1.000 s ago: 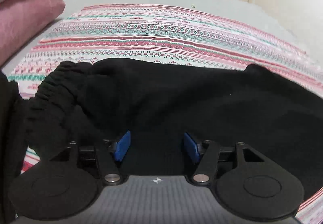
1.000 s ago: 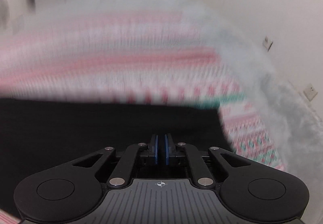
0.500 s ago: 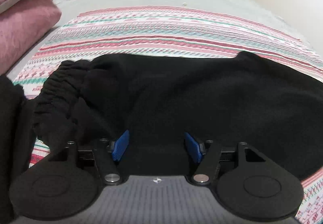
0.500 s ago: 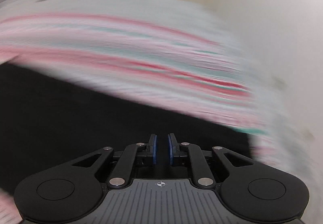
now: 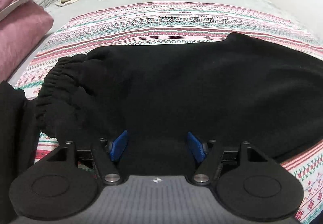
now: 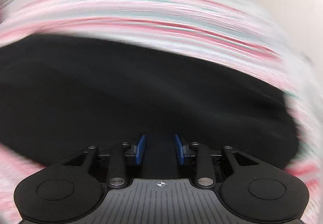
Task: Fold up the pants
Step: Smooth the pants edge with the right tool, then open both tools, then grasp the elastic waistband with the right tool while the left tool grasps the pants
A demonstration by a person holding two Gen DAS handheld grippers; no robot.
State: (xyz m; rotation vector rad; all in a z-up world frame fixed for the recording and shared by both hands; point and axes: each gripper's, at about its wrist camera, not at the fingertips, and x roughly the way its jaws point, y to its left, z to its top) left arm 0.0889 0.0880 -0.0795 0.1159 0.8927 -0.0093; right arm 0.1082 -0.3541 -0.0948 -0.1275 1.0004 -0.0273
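While black pants (image 5: pixel 181 86) lie on the patterned blanket (image 5: pixel 161 19), left tool (image 5: pixel 158 146) and right tool (image 6: pixel 159 149) gape, released.

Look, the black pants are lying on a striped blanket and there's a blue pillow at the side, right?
Not quite. The pillow is pink, not blue, as the left wrist view shows. The rest holds: the black pants lie on the striped blanket.

Both wrist views sit low and close, facing forward over black pants (image 5: pixel 181 86) on the striped blanket (image 5: pixel 161 19); both share these; right view blurred.
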